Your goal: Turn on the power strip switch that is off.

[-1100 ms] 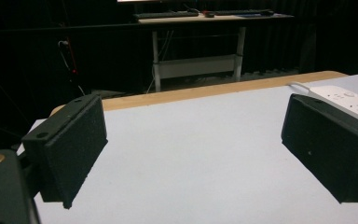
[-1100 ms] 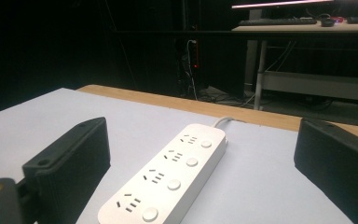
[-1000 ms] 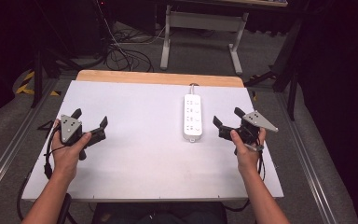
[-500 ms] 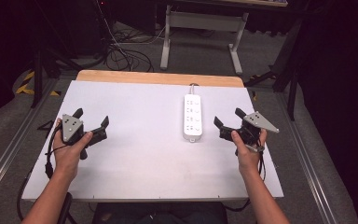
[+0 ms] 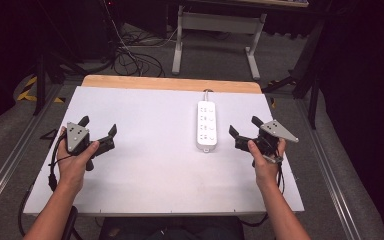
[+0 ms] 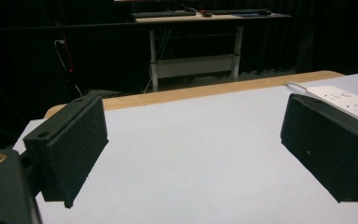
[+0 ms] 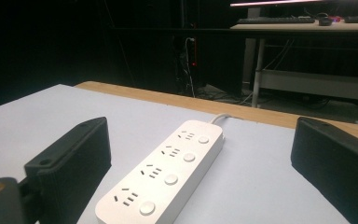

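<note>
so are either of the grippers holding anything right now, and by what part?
Nothing held. Left gripper and right gripper are both open; the white plastic power strip lies untouched.

The power strip (image 7: 165,175) looks smooth glossy white plastic, the table (image 5: 150,120) matt white with a wood edge (image 5: 170,83).

1. The table (image 5: 145,190) has a flat white top that takes up most of its surface, seen from the high view
2. Along its far edge runs a strip of bare light wood (image 5: 170,83) (the white sheet stops short of it)
3. A white power strip (image 5: 206,125) lies flat on the white top, right of the middle and toward the far edge, its length running front to back
4. It has four socket groups in a row, each with a round button beside it (image 7: 170,179)
5. Its white cable (image 7: 221,117) leaves the far end toward the wooden strip
</note>
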Tool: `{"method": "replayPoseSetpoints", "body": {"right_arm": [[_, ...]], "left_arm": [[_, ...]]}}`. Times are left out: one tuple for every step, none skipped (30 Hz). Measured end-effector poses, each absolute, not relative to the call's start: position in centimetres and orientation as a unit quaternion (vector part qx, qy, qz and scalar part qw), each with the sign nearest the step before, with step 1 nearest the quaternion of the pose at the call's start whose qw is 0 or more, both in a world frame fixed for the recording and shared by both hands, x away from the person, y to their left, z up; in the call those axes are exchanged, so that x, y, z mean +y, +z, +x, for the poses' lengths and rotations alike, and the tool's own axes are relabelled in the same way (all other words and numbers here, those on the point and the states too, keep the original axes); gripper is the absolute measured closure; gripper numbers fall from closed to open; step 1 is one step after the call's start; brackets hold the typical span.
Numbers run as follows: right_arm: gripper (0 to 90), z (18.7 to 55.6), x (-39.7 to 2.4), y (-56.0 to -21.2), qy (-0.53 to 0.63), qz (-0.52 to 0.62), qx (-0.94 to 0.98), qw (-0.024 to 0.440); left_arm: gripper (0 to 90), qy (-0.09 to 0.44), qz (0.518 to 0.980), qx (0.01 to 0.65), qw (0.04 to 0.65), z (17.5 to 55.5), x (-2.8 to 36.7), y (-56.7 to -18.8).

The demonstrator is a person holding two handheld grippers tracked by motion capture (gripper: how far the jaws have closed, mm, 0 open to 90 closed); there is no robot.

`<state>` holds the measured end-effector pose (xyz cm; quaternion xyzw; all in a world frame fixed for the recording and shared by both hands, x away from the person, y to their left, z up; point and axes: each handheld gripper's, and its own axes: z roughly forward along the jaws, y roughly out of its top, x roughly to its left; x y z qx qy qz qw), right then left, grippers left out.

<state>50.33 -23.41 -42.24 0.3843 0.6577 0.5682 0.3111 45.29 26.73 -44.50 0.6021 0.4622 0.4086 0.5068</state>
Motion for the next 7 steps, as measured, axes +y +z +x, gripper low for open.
{"method": "replayPoseSetpoints", "body": {"right_arm": [[5.4,50.31,-23.39,-42.24,0.568,0.383,0.658,0.312],[5.4,50.3,-23.37,-42.24,0.567,0.383,0.659,0.311],[5.4,50.3,-23.36,-42.24,0.567,0.383,0.659,0.311],[5.4,50.32,-23.36,-42.24,0.568,0.383,0.659,0.31],[5.5,50.37,-23.36,-42.25,0.569,0.383,0.658,0.311],[5.6,50.44,-23.36,-42.26,0.568,0.383,0.658,0.312],[5.6,50.54,-23.34,-42.28,0.569,0.382,0.658,0.313]], "left_arm": [[7.9,0.408,0.603,0.462,0.507,45.28,26.73,-44.5],[7.8,0.407,0.603,0.462,0.507,45.27,26.72,-44.5],[7.8,0.408,0.603,0.462,0.507,45.27,26.71,-44.5],[7.8,0.408,0.603,0.462,0.507,45.27,26.72,-44.5],[7.8,0.408,0.603,0.462,0.507,45.27,26.73,-44.51],[7.8,0.408,0.603,0.462,0.506,45.27,26.76,-44.54],[7.8,0.409,0.604,0.462,0.505,45.24,26.83,-44.57]]}}
